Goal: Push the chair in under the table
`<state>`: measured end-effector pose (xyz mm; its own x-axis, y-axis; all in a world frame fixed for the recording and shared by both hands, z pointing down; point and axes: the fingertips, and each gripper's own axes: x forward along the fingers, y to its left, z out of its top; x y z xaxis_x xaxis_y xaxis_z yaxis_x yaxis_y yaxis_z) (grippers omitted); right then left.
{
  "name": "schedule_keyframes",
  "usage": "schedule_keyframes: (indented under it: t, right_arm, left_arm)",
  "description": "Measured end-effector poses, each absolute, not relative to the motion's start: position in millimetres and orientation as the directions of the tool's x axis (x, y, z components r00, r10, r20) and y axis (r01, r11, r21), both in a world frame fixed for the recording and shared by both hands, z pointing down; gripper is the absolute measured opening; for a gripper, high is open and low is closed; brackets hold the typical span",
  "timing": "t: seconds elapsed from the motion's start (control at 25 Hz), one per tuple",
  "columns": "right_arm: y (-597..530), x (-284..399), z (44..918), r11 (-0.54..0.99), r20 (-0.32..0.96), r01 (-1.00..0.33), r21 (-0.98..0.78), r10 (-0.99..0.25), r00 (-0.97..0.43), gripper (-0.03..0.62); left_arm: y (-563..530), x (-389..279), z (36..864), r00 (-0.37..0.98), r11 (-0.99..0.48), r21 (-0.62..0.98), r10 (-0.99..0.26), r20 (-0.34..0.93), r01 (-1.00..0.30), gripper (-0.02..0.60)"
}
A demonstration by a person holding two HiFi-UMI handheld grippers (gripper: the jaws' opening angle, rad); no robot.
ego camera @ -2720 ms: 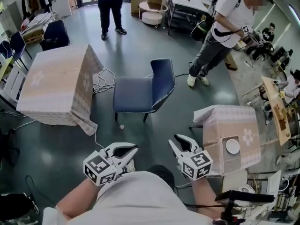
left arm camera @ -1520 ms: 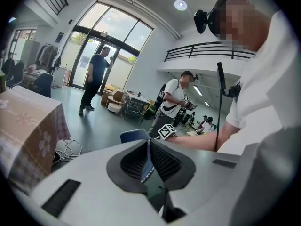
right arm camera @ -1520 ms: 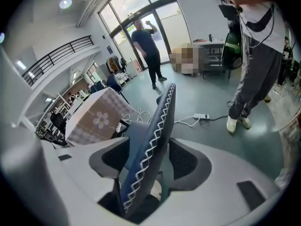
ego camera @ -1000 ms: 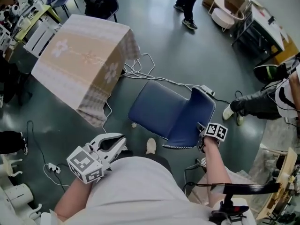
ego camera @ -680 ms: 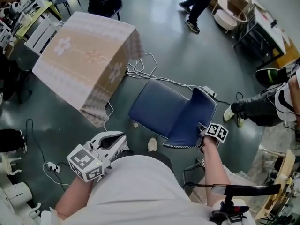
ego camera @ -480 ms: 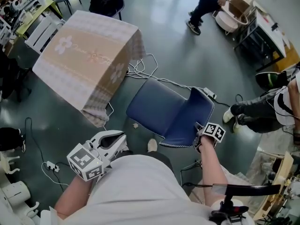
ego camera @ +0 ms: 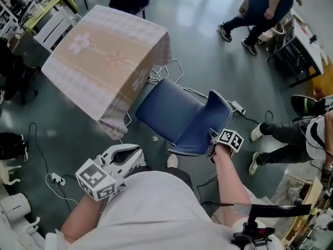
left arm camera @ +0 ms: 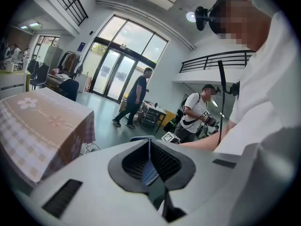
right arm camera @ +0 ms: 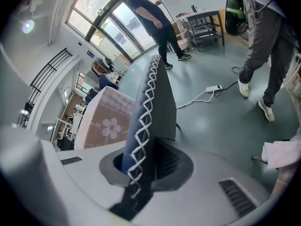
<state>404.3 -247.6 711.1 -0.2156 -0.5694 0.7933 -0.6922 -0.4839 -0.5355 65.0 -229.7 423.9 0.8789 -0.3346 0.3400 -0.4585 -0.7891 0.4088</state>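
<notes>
A blue padded chair (ego camera: 169, 113) stands on the grey floor, its seat front close to the corner of the table (ego camera: 104, 61), which wears a beige flowered cloth. My right gripper (ego camera: 212, 142) is shut on the white-stitched side edge of the backrest (ego camera: 208, 121). In the right gripper view that edge (right arm camera: 150, 102) runs up from between the pads of the right gripper (right arm camera: 141, 166), with the table (right arm camera: 106, 121) behind it. My left gripper (ego camera: 136, 156) hangs near my body, shut and holding nothing. Its pads meet in the left gripper view (left arm camera: 149, 166).
White cables (ego camera: 177, 69) and a power strip (ego camera: 237, 107) lie on the floor beside the chair. A person (ego camera: 260, 9) walks at the top right, and another person's legs (ego camera: 281, 134) are at the right. Desks and chairs (ego camera: 47, 14) crowd the top left.
The chair has slid up and left toward the table with my right gripper on its backrest. The walking person has moved to the right. My left gripper has shifted only slightly.
</notes>
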Motion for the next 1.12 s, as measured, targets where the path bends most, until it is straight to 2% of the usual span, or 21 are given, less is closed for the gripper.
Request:
schedule_keyframes:
  t: [1.12]
  right_arm:
    - [-404, 251, 701, -0.440, 0.763, -0.688, -0.576, -0.592, -0.260, 0.081]
  left_arm:
    - [-259, -95, 446, 0.816, -0.680, 0.454, -0.445, 0.369, -0.576, 0.012]
